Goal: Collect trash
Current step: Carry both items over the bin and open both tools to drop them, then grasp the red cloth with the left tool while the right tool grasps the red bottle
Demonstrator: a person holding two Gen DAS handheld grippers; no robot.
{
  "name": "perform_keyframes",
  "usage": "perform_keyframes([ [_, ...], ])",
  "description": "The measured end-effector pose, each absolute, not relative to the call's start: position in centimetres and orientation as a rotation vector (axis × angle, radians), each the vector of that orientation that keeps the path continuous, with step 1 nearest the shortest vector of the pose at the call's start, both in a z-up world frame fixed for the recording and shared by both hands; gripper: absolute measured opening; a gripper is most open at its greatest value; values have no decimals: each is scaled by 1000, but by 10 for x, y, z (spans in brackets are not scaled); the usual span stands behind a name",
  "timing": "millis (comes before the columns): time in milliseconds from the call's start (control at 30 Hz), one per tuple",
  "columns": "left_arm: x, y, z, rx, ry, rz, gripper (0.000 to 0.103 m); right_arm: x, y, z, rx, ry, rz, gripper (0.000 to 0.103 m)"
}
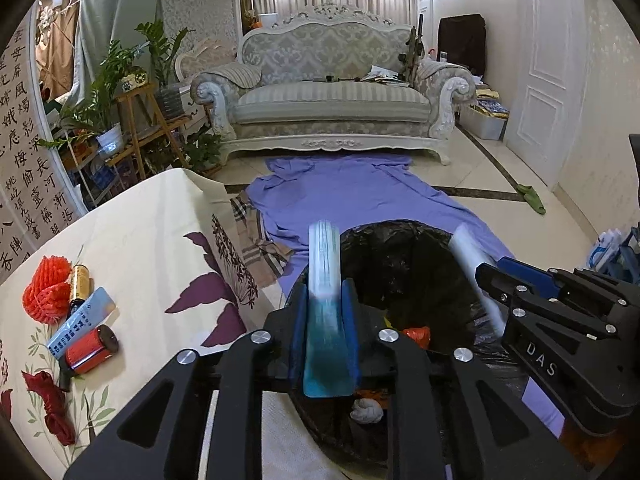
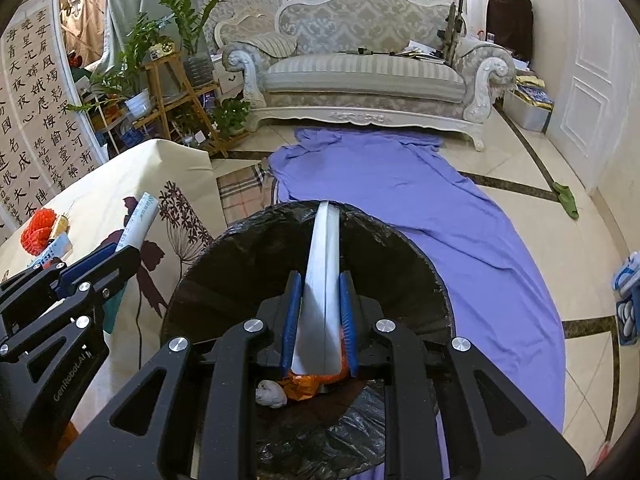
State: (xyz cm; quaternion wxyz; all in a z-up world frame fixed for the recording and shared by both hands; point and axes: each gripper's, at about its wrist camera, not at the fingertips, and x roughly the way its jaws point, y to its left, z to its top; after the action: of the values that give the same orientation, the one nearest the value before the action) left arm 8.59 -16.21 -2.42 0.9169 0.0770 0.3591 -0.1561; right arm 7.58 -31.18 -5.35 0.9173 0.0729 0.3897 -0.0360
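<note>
My left gripper (image 1: 325,300) is shut on a teal and white packet (image 1: 325,276), held over the near left rim of the black-lined trash bin (image 1: 404,240). My right gripper (image 2: 325,292) is shut on a white packet (image 2: 326,256) and holds it above the bin's opening (image 2: 224,264). Each gripper shows in the other's view, the right one (image 1: 486,276) and the left one (image 2: 120,252). In the bin lie a crumpled white tissue (image 2: 271,394) and orange wrappers (image 2: 308,385). On the table (image 1: 140,216) lie red mesh (image 1: 46,288), a gold bottle (image 1: 80,282), a blue-white packet (image 1: 82,324) and a red can (image 1: 92,349).
A purple sheet (image 2: 400,184) lies on the floor between the bin and a pale sofa (image 2: 368,68). Potted plants on wooden stands (image 1: 132,116) are at the left. A green cloth (image 2: 566,200) lies near the white door. A blue bag (image 2: 626,304) stands at the right.
</note>
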Motion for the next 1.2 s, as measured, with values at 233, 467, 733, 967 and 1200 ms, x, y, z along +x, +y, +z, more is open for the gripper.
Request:
perform_keyframes([
  [233,88,-156,-22,133,735,-286,60,73,-319,-54,169,802,-93,34],
  [467,80,-137,-14,109,734,-239,67,66,-312,-50,191,798,-83,39],
  [733,61,-93,-11,95,741,-115,67,61,-273,-45,177,804,-2,41],
  [967,46,-36,-12,79,736,50,67,63,-225,-44,139,824,95,42],
  [1200,51,20,-25,28,792,190,67,65,-176,-40,86,831,188,44],
])
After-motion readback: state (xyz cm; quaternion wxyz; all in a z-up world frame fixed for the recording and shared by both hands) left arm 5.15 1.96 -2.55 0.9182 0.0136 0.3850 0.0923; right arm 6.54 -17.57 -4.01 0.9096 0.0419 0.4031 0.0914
